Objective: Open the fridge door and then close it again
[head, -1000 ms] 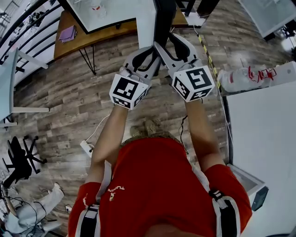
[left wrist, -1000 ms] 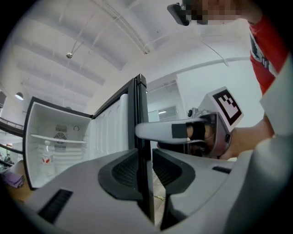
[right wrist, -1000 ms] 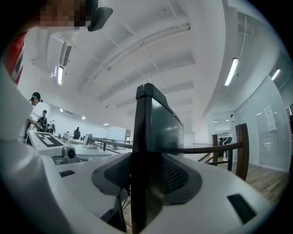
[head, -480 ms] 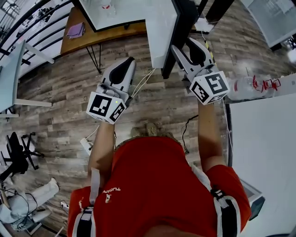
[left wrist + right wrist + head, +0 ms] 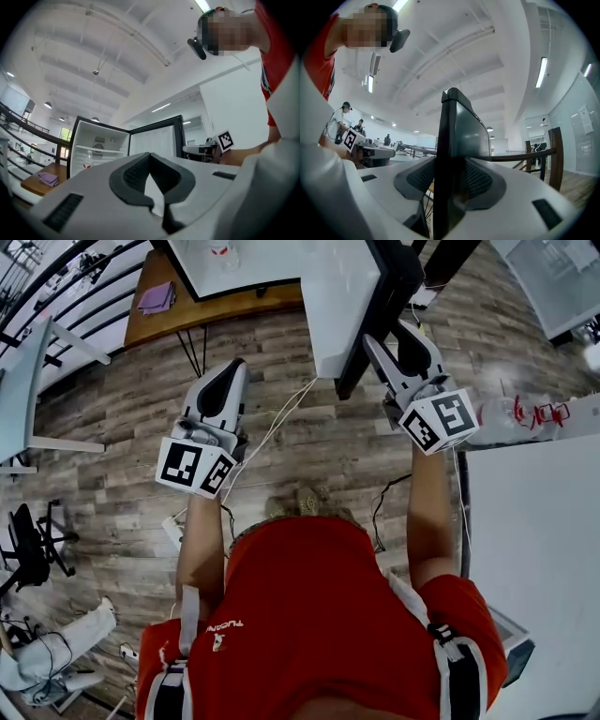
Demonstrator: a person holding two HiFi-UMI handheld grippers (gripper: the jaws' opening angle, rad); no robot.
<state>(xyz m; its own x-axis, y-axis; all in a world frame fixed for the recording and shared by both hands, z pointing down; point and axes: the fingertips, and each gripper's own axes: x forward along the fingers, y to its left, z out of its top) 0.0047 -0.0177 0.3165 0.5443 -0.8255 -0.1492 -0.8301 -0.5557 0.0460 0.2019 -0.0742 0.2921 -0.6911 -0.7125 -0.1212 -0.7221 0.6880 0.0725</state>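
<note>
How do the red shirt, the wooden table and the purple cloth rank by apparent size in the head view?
Largest first: red shirt, wooden table, purple cloth. The shirt lies nearest the camera, which enlarges it.

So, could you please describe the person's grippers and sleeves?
Both the left gripper and right gripper are pale grey shells with dark ribbed jaw linings and black-on-white square markers at the rear. The person wears a red short-sleeved shirt under black-and-white shoulder straps.

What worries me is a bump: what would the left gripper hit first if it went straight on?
Likely the open fridge: the shut left gripper points about where its door joins it. Nothing nearer shows; depth is unclear.
</note>
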